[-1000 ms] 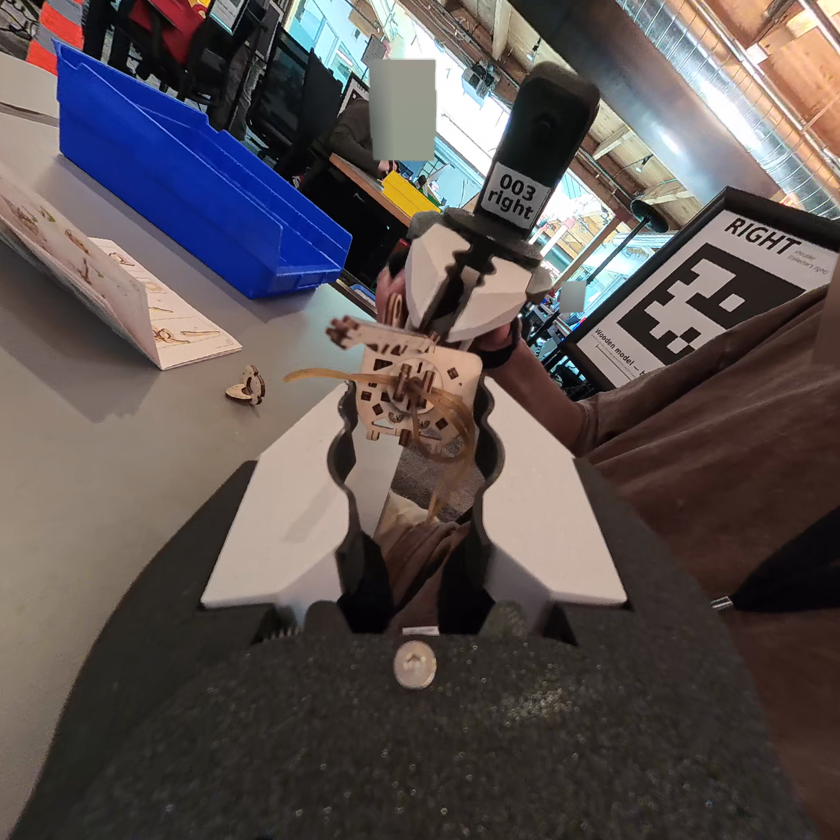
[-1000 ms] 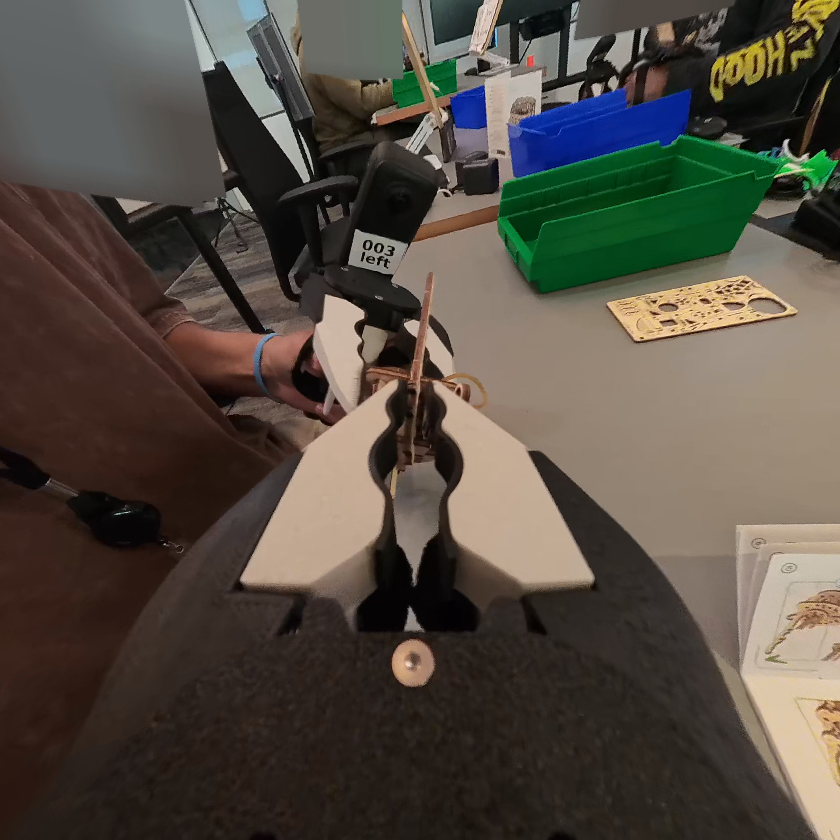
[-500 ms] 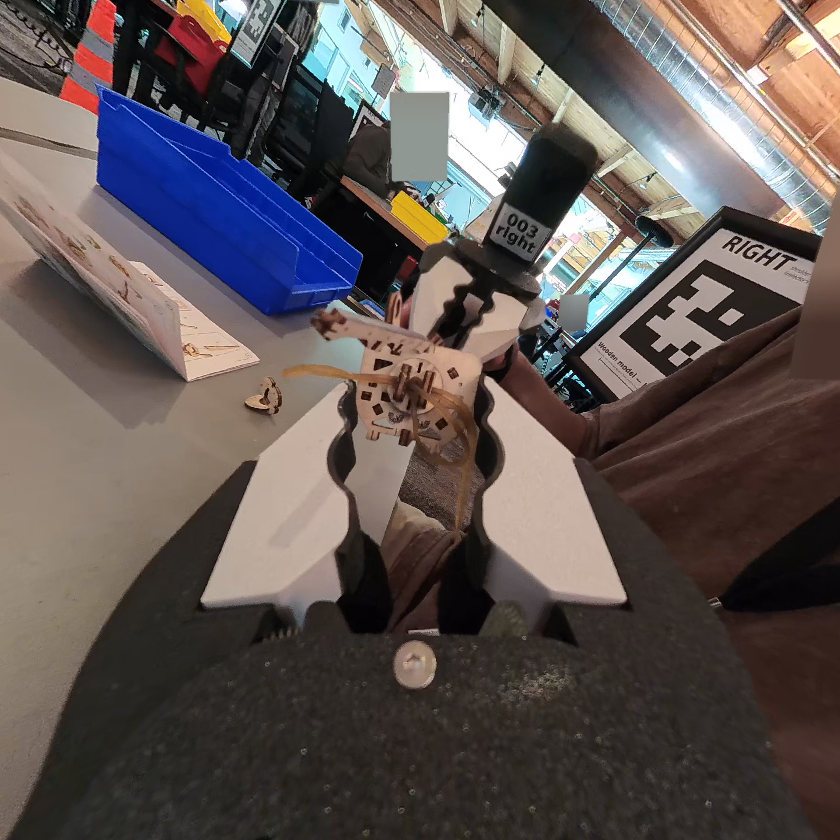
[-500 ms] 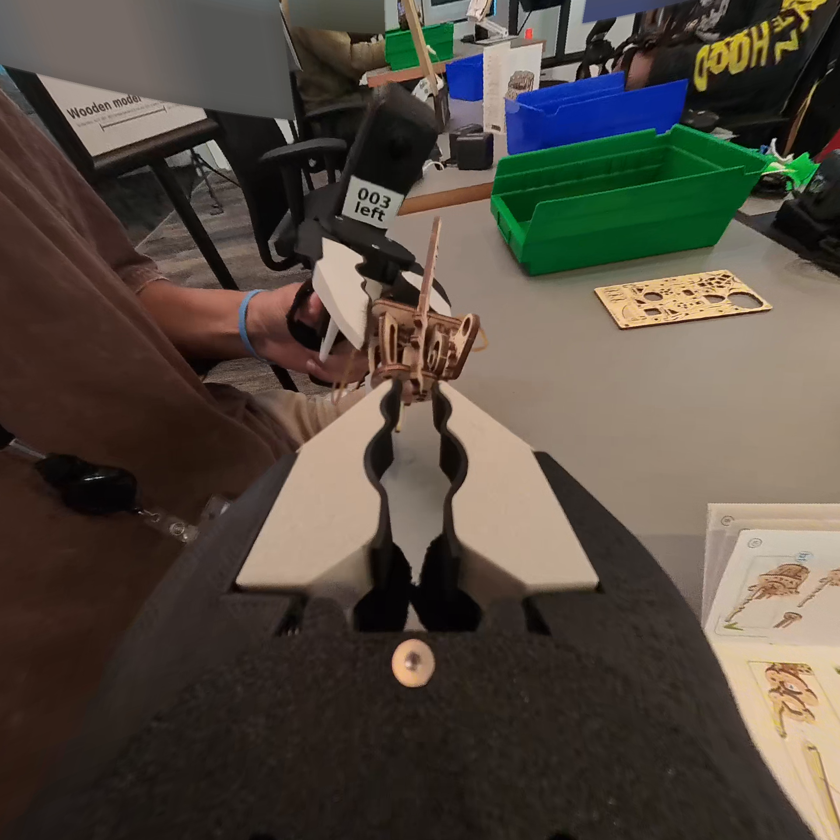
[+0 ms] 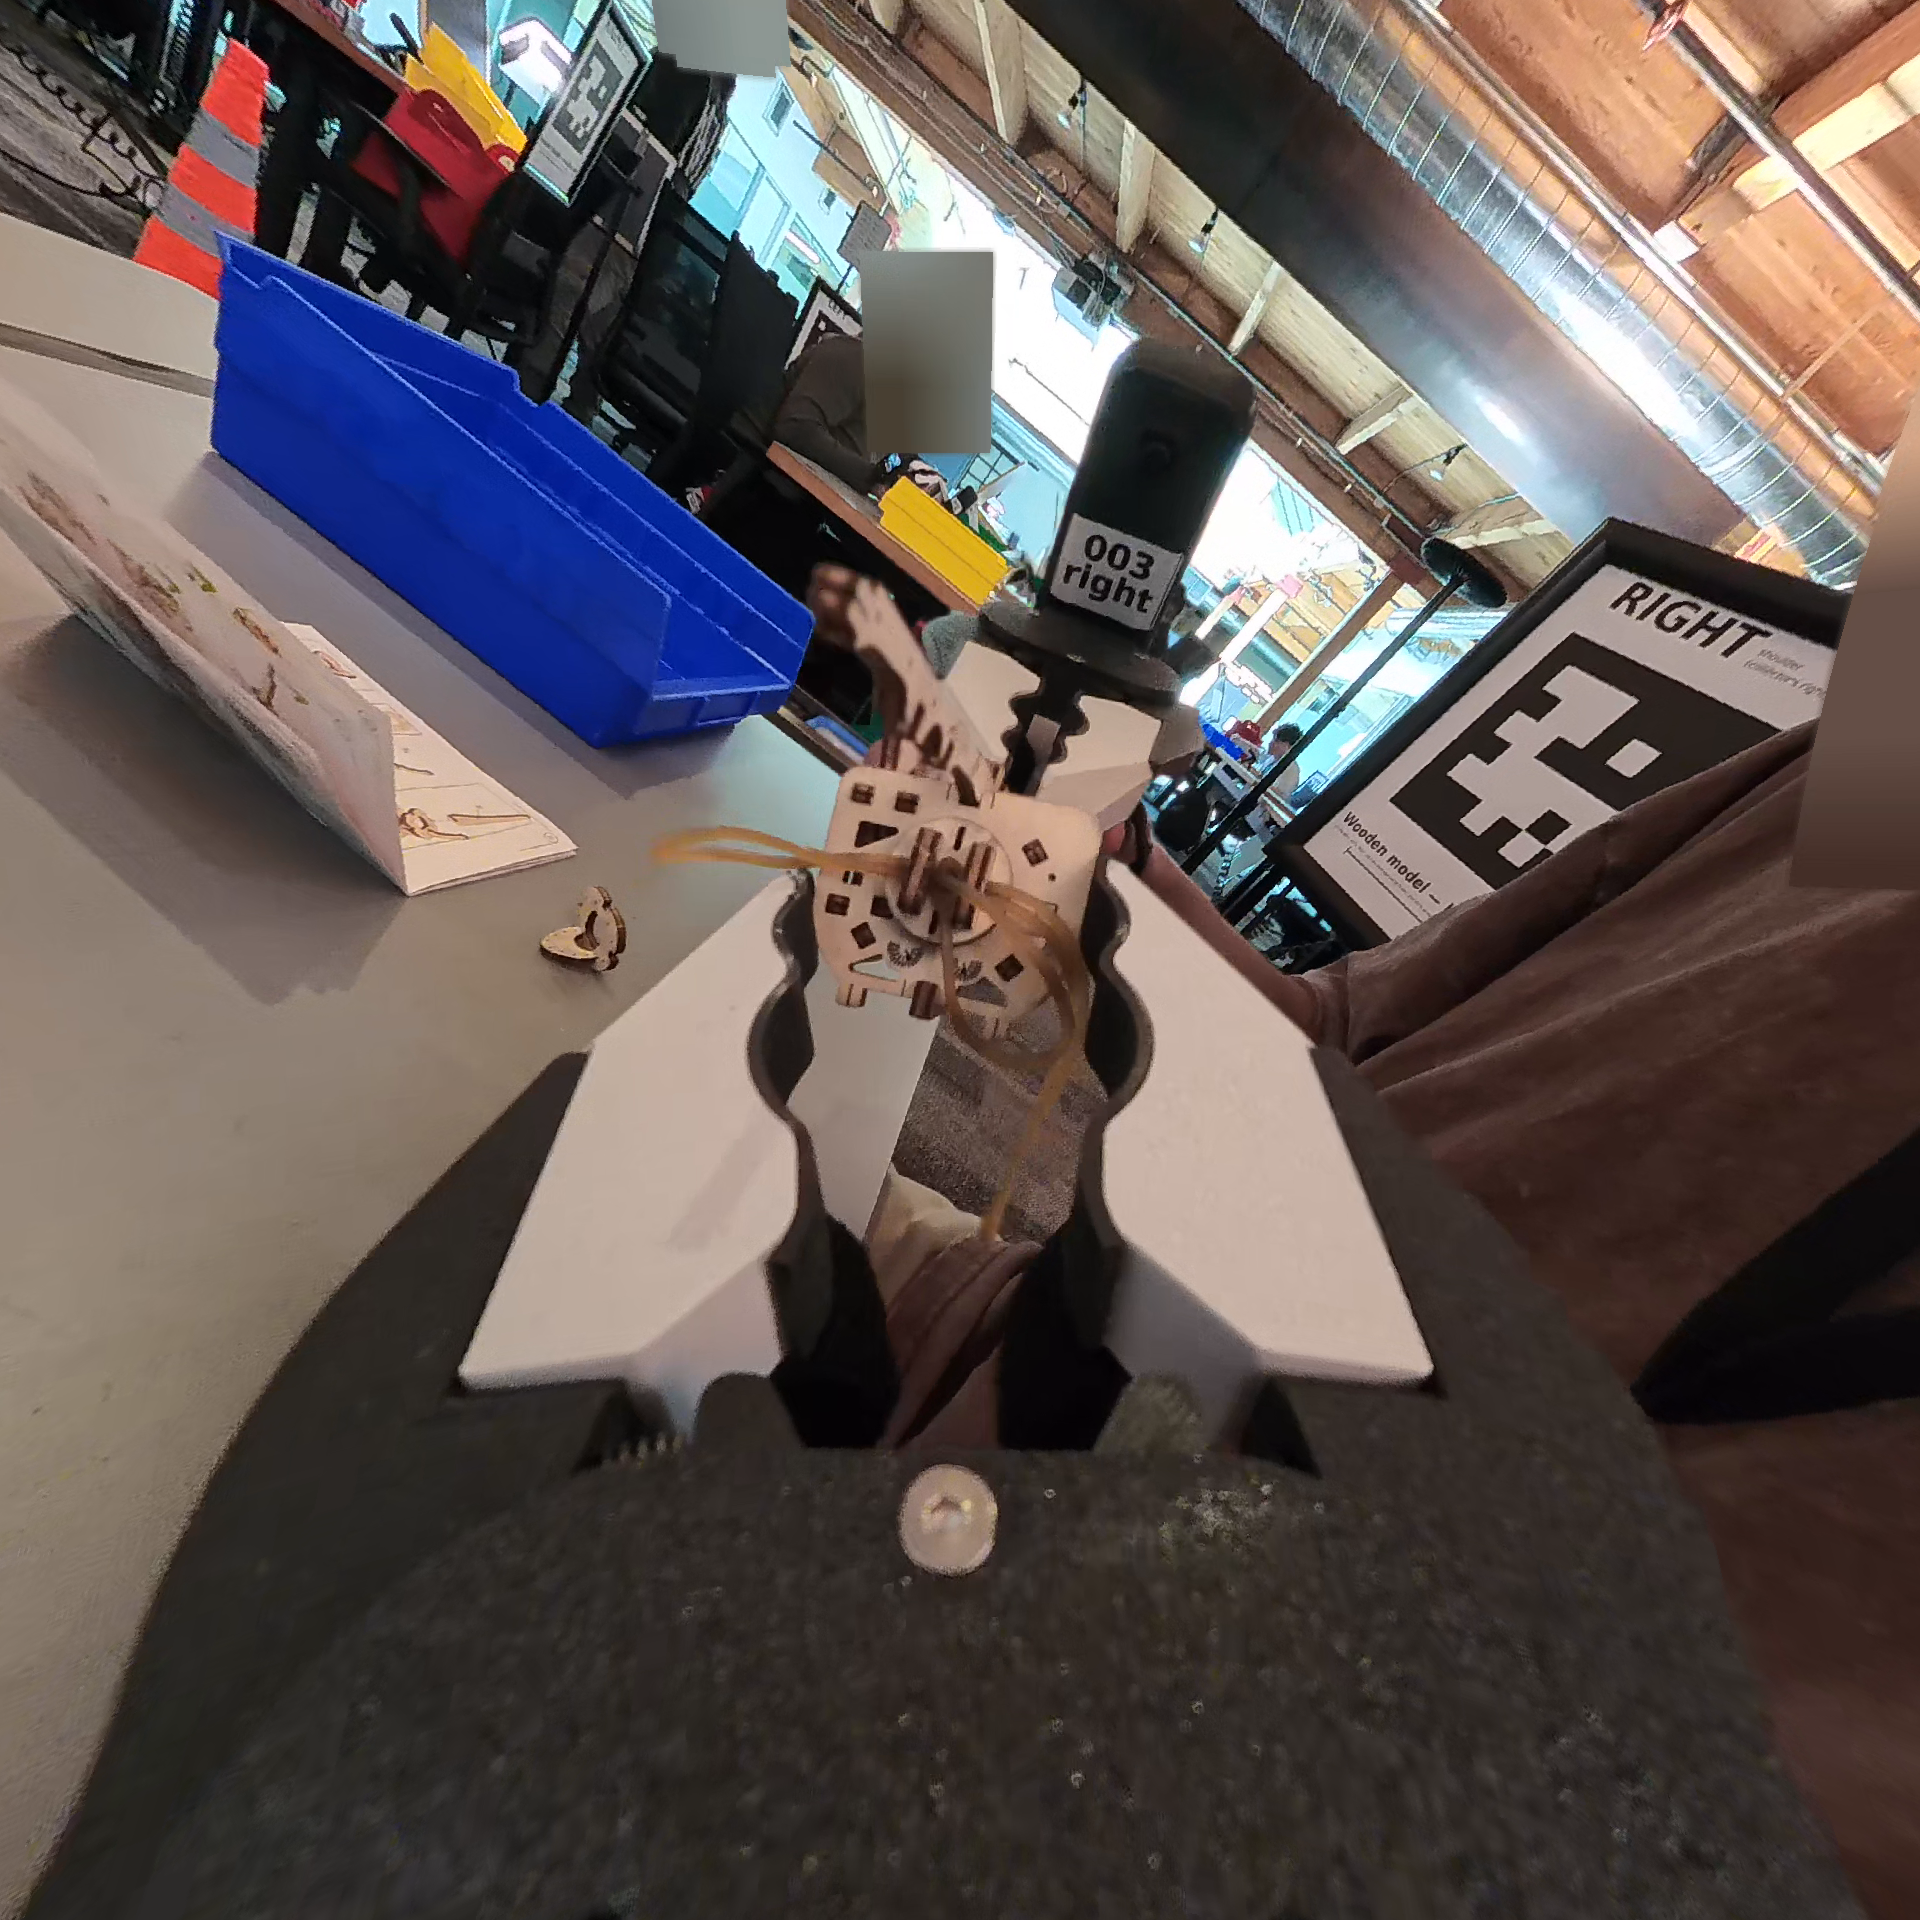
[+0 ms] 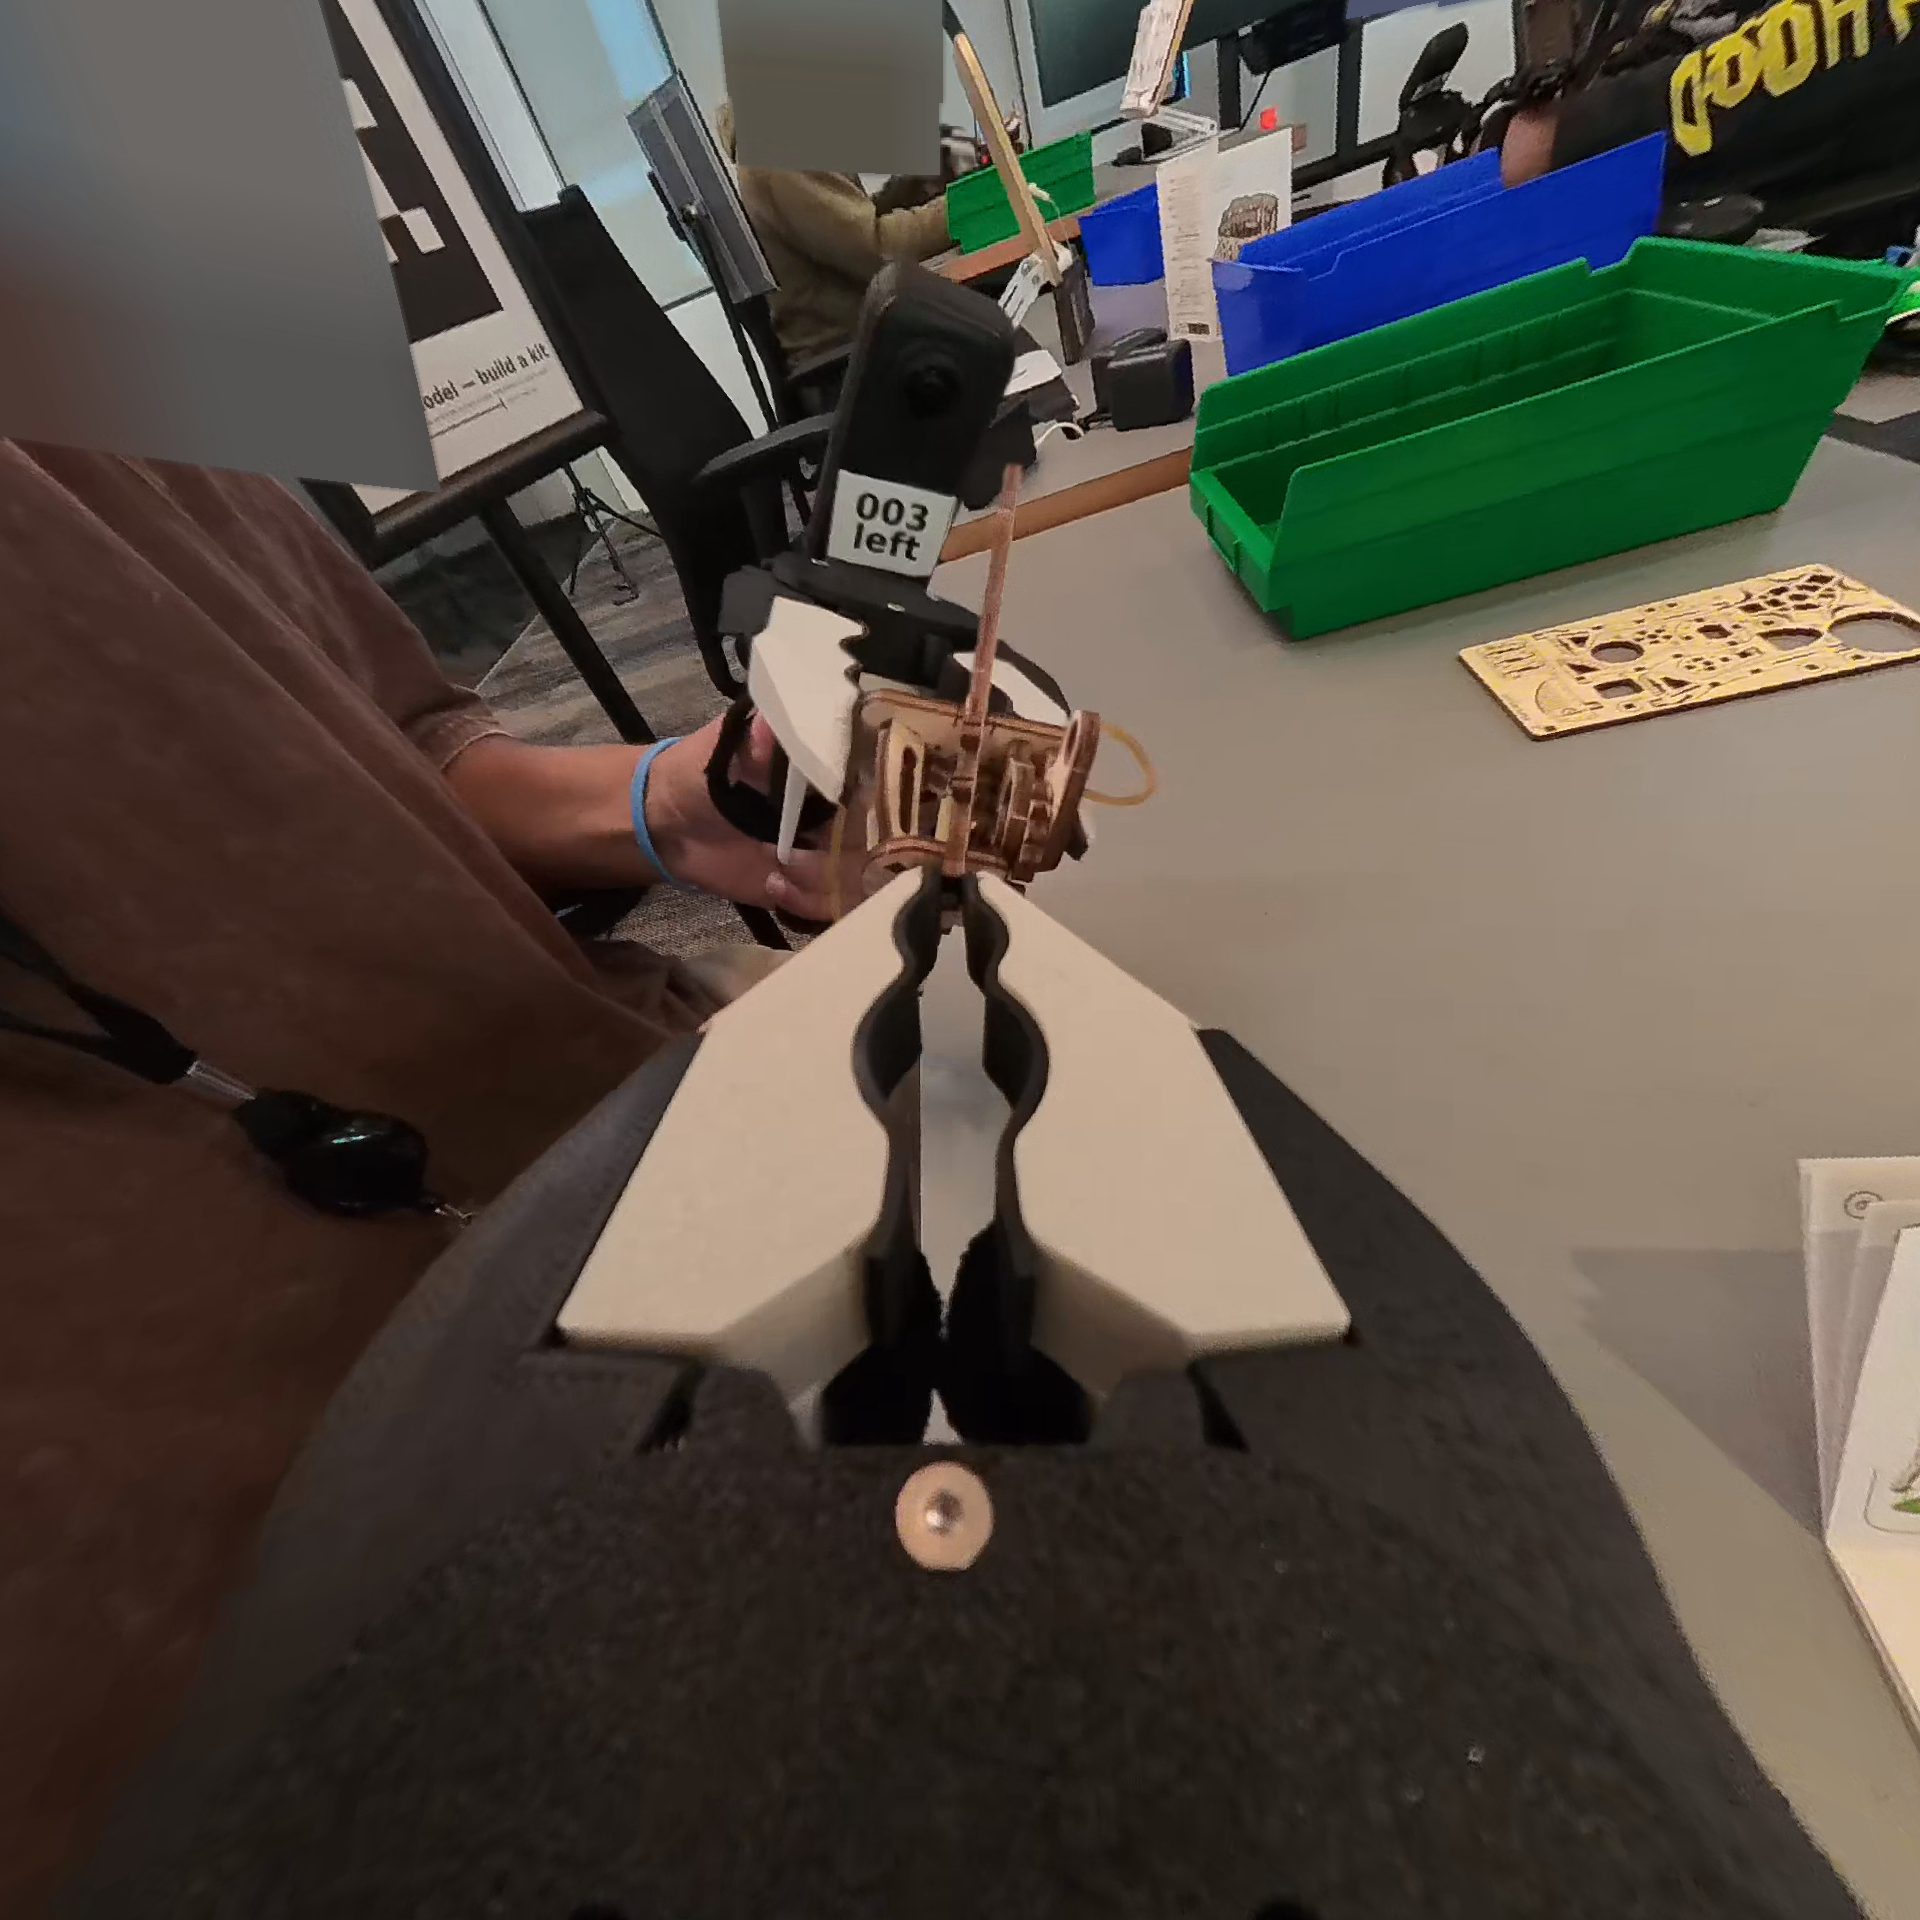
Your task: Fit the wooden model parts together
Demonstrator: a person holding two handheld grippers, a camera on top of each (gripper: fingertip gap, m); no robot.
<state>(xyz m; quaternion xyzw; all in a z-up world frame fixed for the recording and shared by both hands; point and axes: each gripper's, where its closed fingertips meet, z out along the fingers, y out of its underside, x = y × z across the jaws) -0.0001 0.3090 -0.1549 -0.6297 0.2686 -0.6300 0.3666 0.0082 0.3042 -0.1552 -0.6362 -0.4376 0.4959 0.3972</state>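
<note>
My left gripper [image 5: 945, 904] is shut on a boxy wooden model [image 5: 961, 894] and holds it above the table's edge. Yellow rubber bands [image 5: 1039, 966] loop out of the model's hub. My right gripper [image 6: 948, 883] faces it and is shut on the lower end of a flat notched wooden arm [image 6: 989, 623]. That arm stands up through the model [image 6: 966, 790]. In the left wrist view the arm [image 5: 904, 675] slants up and left in front of the right gripper [image 5: 1039, 748]. In the right wrist view the left gripper [image 6: 831, 748] is behind the model.
A small wooden piece [image 5: 587, 930] lies on the grey table [image 5: 208, 1039] beside a folded instruction booklet [image 5: 260, 686] and a blue bin [image 5: 499, 551]. The right wrist view shows a green bin [image 6: 1507, 447], a punched wooden sheet [image 6: 1683, 644] and instruction cards [image 6: 1870, 1351]. A person's brown sleeve [image 6: 260, 779] is close by. The grippers are tip to tip, or close to it.
The wooden arm has swung from nearly level to steeply upright. My right gripper has drawn back, so its tips now grip at the model's near edge. Both grippers have lifted slightly.
</note>
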